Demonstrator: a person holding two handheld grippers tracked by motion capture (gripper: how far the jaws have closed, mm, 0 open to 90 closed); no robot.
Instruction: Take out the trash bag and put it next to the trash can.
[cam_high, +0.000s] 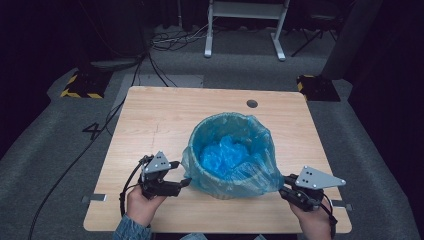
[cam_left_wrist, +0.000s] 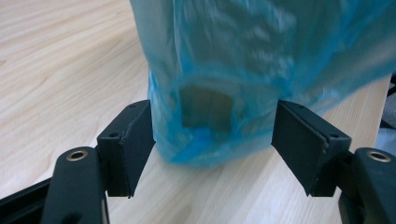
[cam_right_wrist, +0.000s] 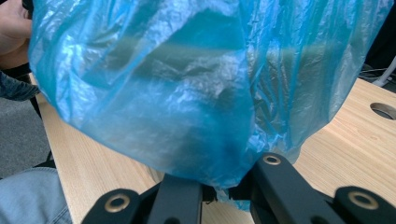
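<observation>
grippers flank blue bag (cam_high: 235, 172): left gripper (cam_left_wrist: 212, 135) agape, right gripper (cam_right_wrist: 224, 184) pinching it.

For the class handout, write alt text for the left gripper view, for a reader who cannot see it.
Seen up close, the left hand-held gripper has its two black jaws spread open on either side of the lower edge of a blue plastic bag. The translucent bag hangs down over a bin, whose wall shows dimly through the plastic, on a light wooden table.

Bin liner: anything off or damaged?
No damage visible. The blue liner hangs loose over the bin's outside, reaching the table. Right gripper pinches its lower edge; left gripper stands open around a fold.
</observation>
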